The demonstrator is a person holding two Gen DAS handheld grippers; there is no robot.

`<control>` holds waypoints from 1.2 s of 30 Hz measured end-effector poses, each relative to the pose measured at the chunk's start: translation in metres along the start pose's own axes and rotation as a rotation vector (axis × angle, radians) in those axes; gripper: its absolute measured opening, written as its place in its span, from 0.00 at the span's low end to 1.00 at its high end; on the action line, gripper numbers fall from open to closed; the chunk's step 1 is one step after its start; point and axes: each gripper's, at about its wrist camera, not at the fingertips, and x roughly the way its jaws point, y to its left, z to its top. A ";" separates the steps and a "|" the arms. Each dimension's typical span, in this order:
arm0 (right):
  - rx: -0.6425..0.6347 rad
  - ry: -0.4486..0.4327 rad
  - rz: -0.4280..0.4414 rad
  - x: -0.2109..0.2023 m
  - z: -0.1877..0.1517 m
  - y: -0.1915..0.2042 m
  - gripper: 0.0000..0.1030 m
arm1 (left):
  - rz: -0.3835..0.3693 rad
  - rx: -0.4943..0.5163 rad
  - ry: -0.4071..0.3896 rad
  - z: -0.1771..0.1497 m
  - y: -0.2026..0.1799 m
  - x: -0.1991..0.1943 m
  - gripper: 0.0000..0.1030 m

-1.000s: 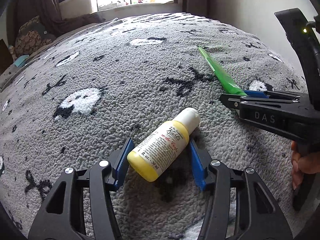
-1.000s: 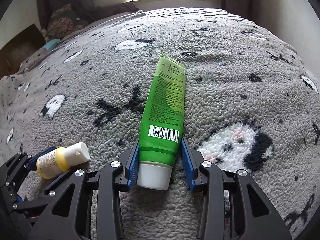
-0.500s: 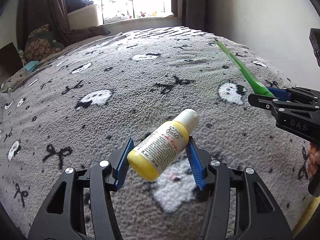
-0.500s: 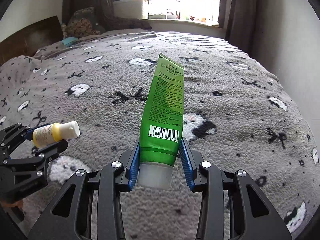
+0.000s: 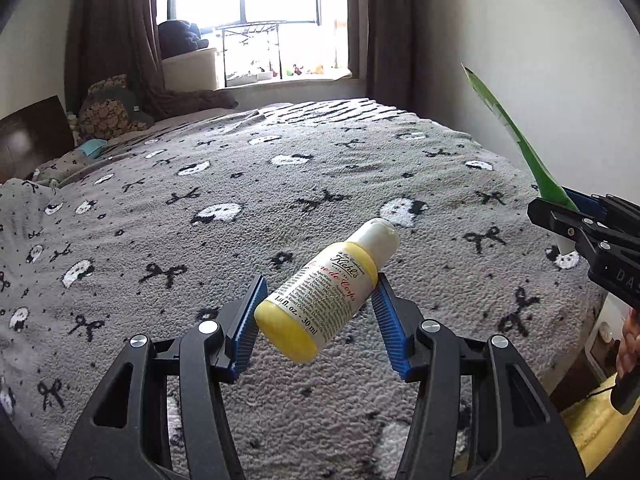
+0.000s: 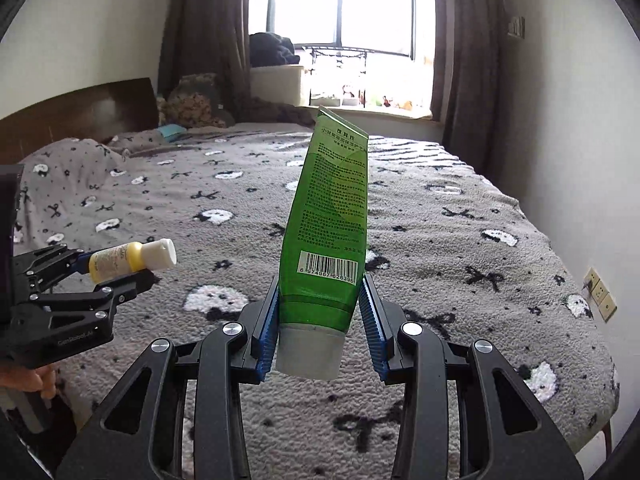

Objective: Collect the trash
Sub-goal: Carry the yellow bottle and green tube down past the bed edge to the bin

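Nearest in the left wrist view, the left gripper has its blue fingers clamped on a small yellow bottle with a white cap, held tilted in the air above the bed. In the right wrist view, the right gripper grips a green tube near its white cap end, the tube standing nearly upright with its flat crimped end on top. Below both lies a grey blanket patterned with black bows and white faces, covering the bed, and beyond it a bright window between dark curtains.
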 end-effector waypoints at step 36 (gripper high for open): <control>-0.139 0.231 0.292 -0.089 -0.198 0.086 0.38 | 0.045 -0.048 0.258 -0.243 -0.041 -0.093 0.50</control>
